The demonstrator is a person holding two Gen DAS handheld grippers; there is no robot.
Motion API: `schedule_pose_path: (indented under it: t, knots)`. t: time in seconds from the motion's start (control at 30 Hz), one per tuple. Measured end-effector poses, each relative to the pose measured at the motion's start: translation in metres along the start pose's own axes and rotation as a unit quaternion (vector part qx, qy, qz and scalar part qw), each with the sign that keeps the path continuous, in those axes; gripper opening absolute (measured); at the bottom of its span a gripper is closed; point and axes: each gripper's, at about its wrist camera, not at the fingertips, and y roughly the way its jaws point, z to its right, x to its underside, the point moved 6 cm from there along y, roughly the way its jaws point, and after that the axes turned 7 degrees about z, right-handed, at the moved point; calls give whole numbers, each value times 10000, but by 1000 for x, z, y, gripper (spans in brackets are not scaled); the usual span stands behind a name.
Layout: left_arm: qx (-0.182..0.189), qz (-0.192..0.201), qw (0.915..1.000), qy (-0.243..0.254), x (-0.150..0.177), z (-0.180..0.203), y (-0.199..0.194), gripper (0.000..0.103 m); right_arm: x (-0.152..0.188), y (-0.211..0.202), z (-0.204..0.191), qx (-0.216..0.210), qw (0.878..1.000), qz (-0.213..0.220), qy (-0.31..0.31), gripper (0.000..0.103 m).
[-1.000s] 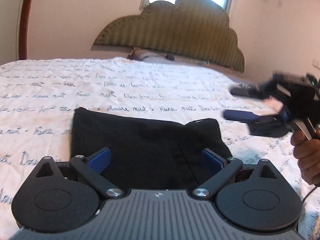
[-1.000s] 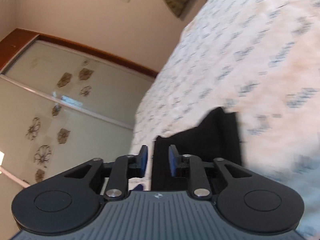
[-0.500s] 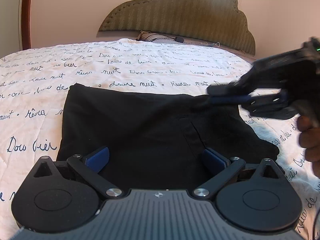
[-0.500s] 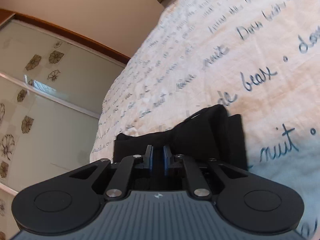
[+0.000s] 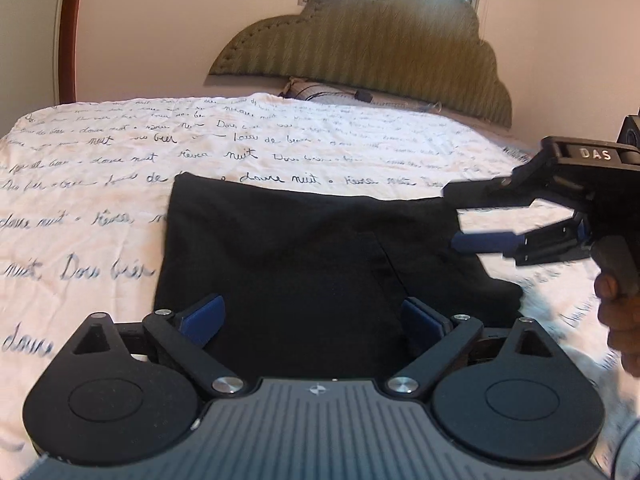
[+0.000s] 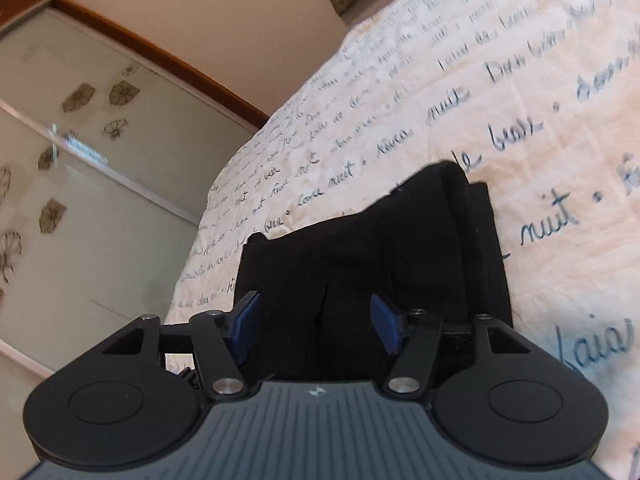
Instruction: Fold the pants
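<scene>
The black pants (image 5: 304, 256) lie folded into a flat rectangle on the bed; they also show in the right wrist view (image 6: 360, 256). My left gripper (image 5: 312, 320) is open and empty, just above the near edge of the pants. My right gripper (image 6: 316, 324) is open and empty over the pants' right end. In the left wrist view the right gripper (image 5: 460, 216) hovers at the far right corner of the pants, jaws apart, holding nothing.
The bed has a white cover with blue script (image 5: 100, 152) all around the pants. A padded headboard (image 5: 384, 56) and a pillow (image 5: 316, 90) are at the far end. Glass wardrobe doors (image 6: 80, 184) stand beyond the bed's left side.
My right gripper was shut on the pants' right corner half a second ago; it has opened and let go. The pants now lie flatter. The left gripper stayed open.
</scene>
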Motion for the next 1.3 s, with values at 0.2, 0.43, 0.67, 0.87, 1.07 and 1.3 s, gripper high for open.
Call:
schedule_pose_path:
  t: [0.2, 0.43, 0.67, 0.87, 1.07, 1.3]
  knots:
    - [-142, 125, 9934, -1128, 8, -42, -36, 98, 12, -32, 23, 684, 9971, -21, -322, 73]
    - [174, -471, 9467, -3183, 15, -95, -24, 97, 26, -35, 36, 940, 9934, -388, -534, 72]
    - [588, -913, 9156, -3871, 12, -104, -10, 53, 20, -47, 79, 189, 9933, -547, 999, 74]
    - [281, -1076, 9292, -3524, 19, -106, -8, 29, 16, -40, 77, 22, 9905, -1004, 942, 73]
    - [81, -1001, 9430, -3174, 18, -97, -11, 27, 19, -26, 78, 161, 9909, -1269, 425, 26]
    - [-59, -989, 9615, -2563, 2, -74, -21, 22, -1, -27, 26, 366, 9768, -1391, -1586, 21]
